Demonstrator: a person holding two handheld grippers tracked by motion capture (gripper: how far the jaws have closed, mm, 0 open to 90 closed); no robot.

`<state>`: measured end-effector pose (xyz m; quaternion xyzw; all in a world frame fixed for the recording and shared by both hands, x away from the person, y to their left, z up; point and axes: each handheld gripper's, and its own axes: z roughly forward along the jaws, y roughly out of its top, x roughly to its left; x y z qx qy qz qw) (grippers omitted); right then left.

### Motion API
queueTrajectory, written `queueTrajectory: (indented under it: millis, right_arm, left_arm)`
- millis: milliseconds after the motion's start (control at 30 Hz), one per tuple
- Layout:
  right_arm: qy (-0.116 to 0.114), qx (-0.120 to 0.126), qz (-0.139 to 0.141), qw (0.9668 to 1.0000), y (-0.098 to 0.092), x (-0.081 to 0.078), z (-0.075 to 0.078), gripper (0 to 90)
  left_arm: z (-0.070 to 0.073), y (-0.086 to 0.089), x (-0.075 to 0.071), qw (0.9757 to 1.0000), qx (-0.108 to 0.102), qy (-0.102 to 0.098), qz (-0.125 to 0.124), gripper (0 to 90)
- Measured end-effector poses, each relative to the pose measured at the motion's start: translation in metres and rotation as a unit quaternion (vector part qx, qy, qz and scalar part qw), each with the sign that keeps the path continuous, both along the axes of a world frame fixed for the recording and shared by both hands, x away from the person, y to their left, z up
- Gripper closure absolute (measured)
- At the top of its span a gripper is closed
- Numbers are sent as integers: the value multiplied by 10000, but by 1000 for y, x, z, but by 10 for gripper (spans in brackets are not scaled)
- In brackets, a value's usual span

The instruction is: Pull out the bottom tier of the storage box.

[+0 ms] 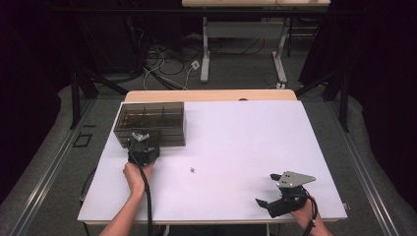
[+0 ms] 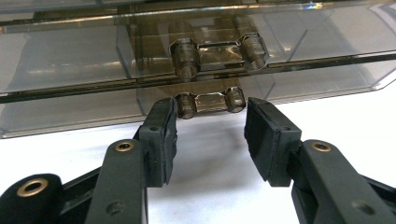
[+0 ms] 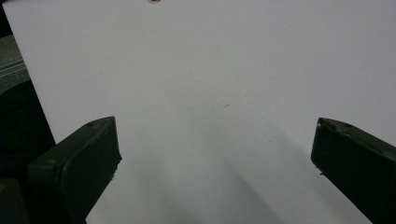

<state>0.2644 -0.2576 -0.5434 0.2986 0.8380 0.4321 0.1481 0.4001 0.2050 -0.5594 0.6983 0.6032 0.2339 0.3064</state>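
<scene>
Across the wide white rectangular surface, spread flat and mostly bare. At its far left corner, a smoky translucent plastic drawer box, divided into compartments, sitting square on the white. Right against its near face, the left gripper, held level and pointing at the box. Seen close in the left gripper view: jaws partly apart, either side of the lower small dark drawer handle, pads flanking but not pressing it, gap visible on both sides. Down at the near right corner, well apart from the box, the right gripper, jaws spread wide, nothing between them. Mid-surface, a tiny pale object, too small to identify.
</scene>
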Motion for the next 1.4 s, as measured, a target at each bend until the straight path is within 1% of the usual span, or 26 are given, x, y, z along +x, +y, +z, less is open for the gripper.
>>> queueTrajectory:
  millis: [67,200,433,533,600,633,700,1000,1100,1167,1267,1400]
  right_arm:
    - [-18,38,2,10000,0,0,-1,6]
    - [-20,33,13,10000,0,0,-1,6]
    - [-15,30,11,10000,1,1,-1,6]
    - [-22,25,2,10000,0,0,-1,6]
    - [-24,24,-4,10000,1,0,-1,6]
    - [-28,17,-13,10000,1,0,-1,6]
    - [-30,13,-7,10000,1,0,0,6]
    - [-17,-50,45,10000,0,-1,1,7]
    - [-48,-23,38,10000,0,-1,1,7]
    - [-24,-58,49,10000,0,-1,1,7]
    - [-32,-35,38,10000,1,-1,1,7]
    - [-5,-57,44,10000,0,0,1,8]
  left_arm:
    - [-2,-1,0,10000,-38,-12,69,542]
    - [-2,-2,0,9999,-54,-26,134,544]
    - [-3,-2,-1,9998,-106,-98,140,531]
    - [-3,-2,-1,9999,-91,-76,114,513]
    - [-3,-2,-1,9998,-107,-101,129,519]
    - [-4,-1,-1,9997,-131,-120,165,542]
    - [-4,0,-1,9997,-159,-105,146,544]
    - [-4,0,-2,9998,-120,-108,114,548]
    - [-4,0,-2,9999,-71,-101,74,550]
    - [-4,0,-2,9999,-80,-117,68,550]
    - [-4,0,-2,9999,-73,-121,57,551]
    - [-3,1,-2,9999,-57,-86,25,551]
